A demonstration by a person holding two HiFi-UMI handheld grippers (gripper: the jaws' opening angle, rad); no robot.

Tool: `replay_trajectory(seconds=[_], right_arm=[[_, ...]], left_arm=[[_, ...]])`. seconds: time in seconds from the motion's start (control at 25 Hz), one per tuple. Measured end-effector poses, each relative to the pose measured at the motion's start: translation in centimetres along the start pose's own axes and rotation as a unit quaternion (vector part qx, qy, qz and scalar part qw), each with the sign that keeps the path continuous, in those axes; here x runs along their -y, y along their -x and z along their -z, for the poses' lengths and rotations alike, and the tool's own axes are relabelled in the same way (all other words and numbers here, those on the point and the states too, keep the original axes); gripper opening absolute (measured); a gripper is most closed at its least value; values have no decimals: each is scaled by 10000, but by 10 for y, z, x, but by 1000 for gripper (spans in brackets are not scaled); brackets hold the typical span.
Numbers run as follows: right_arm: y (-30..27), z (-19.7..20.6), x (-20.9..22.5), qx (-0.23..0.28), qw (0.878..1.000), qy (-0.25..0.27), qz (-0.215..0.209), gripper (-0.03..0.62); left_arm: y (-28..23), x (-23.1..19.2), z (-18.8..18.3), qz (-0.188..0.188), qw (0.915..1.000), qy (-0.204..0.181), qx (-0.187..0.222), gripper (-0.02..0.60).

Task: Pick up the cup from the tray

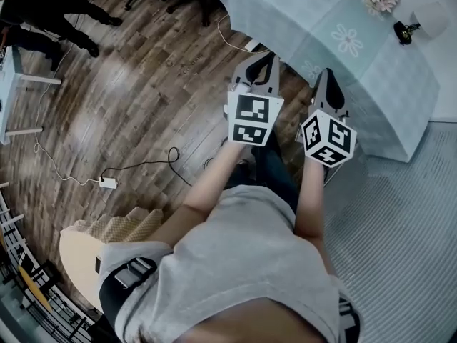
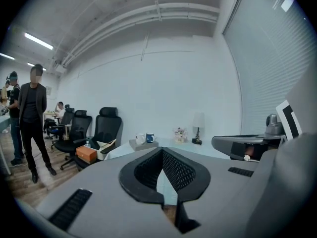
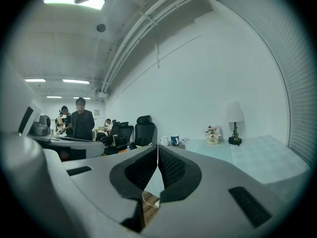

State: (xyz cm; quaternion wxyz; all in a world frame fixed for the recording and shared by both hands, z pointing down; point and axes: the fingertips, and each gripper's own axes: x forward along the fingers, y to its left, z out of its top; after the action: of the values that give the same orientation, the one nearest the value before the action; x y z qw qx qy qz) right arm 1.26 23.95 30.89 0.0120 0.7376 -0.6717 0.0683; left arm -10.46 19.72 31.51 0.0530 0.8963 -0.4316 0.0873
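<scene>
Just approaching: grey left tool [image 2: 162, 150] and right tool [image 3: 157, 146] pinched together, empty; gotta reach the white cup [image 2: 140, 138] on the grey tray [image 2: 133, 145] at the far edge of the pale cloth-covered worktop [image 1: 321, 20].

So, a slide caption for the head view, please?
Person holds left gripper and right gripper, both shut, near a cloth-covered table bearing a lamp.

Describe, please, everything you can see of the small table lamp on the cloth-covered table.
The table lamp has a plain white shade, seemingly fabric, on a thin dark stem with a dark rounded base. It stands upright on the pale patterned tablecloth, close to the wall, beside the pink flower arrangement but apart from it. Nothing but the cloth touches it. Whether it is lit cannot be told.
</scene>
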Motion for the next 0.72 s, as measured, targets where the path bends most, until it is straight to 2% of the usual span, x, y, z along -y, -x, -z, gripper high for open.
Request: replay_trajectory(seconds=[0.32,0.72], right_arm=[[-73,-23,29,-15,9998,5,-217,8],[-163,-29,69,-131,9987,56,-488,8]], left_arm=[[-73,-11,-26,-191,9998,37,-50,5],[-169,-15,-44,-355,9993,87,-48,5]])
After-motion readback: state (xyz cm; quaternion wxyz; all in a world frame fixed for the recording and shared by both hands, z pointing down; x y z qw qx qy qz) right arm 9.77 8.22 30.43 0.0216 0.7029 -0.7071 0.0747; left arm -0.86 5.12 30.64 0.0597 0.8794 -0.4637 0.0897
